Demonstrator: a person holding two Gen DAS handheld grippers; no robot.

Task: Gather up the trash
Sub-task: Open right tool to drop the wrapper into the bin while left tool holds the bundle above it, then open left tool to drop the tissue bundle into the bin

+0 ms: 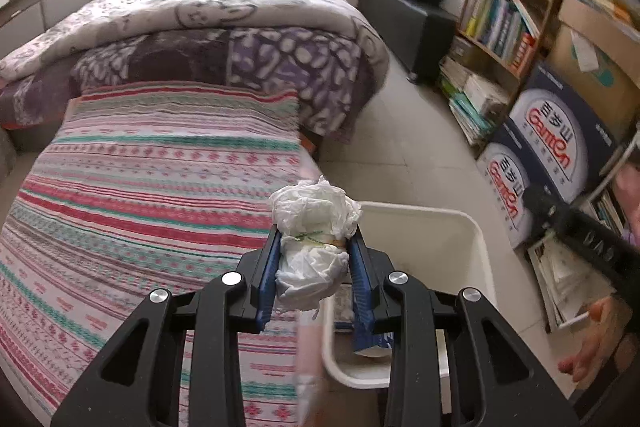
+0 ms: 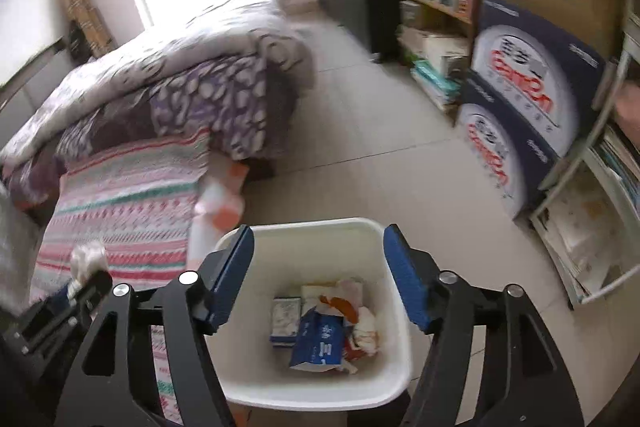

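Left gripper (image 1: 314, 255) is clamped on a crumpled white wad of tissue/plastic (image 1: 312, 227), blue pads squeezing it from both sides, so that piece is picked up. It's held over the near right edge of the bed (image 1: 140, 187), w/ the white trash bin (image 1: 476, 239) just to its right on the floor. Not over the opening yet afaict, more at the bin's left rim.

Right gripper (image 2: 318, 279) is wide open, nothing between the fingers, hanging right above the bin (image 2: 320, 387). Looking down into it there's already stuff at the bottom: a blue carton (image 2: 318, 345), some wrappers and crumpled paper (image 2: 360, 315). So a good chunk of the collecting looks done imo.

What's left: the wad needs to go across and drop in. Also an orange-and-white packet thing (image 2: 222, 203) at the bed's edge, just beyond the bin's far left corner; it's blurry, can't tell if it's trash or even resting on the bed vs floor. The striped sheet otherwise looks free of litter in the parts visible. Rest of the room (bookshelf (image 1: 508, 7), boxes (image 1: 560, 143)) doesn't show loose trash.
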